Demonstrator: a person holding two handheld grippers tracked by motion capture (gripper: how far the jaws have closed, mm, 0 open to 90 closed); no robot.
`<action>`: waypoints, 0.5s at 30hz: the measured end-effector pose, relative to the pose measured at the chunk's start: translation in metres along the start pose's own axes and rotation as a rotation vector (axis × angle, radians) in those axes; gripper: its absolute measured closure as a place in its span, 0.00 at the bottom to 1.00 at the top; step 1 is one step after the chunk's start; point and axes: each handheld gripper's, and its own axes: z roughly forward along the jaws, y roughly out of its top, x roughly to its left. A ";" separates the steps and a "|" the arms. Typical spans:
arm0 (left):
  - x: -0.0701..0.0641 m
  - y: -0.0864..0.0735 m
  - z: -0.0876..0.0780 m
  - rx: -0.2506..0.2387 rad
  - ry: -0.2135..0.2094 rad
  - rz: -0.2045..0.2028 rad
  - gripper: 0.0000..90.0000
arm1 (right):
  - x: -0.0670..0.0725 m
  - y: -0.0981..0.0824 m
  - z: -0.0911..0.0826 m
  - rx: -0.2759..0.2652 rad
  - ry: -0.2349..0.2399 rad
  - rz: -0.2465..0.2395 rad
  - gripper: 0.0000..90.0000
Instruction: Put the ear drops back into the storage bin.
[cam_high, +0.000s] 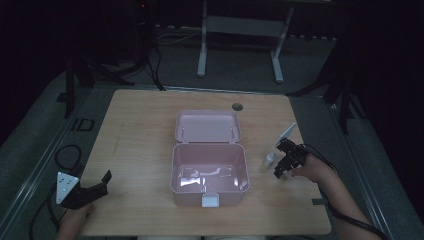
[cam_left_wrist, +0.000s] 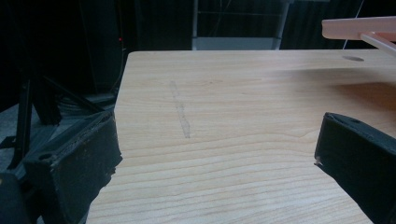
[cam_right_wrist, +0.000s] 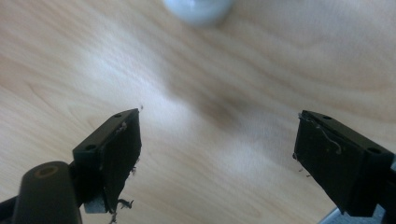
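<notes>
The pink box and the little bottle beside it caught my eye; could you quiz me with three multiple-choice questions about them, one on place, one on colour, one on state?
1. Where does the small bottle stand?
A. Inside the box
B. On the table, between the box and the right gripper
C. At the table's left edge

2. What colour is the box?
A. Pink
B. Green
C. Black

3. How is the box's lid?
A. Shut and latched
B. Lying on the floor
C. Swung open toward the table's far side

Answers: 1 B, it stands upright just right of the box wall. 2 A, walls and lid are pale pink. 3 C, the lid leans back, leaving the inside open.
</notes>
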 end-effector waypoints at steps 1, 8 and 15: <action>0.000 0.000 0.000 0.000 -0.001 0.000 0.00 | 0.000 0.003 -0.001 -0.002 0.002 0.002 0.16; 0.000 0.000 0.000 -0.001 -0.002 0.001 0.00 | -0.003 0.023 -0.002 -0.006 0.024 0.017 0.17; 0.000 0.000 0.000 0.000 -0.004 0.002 0.00 | -0.003 0.039 0.000 -0.002 0.034 0.030 0.20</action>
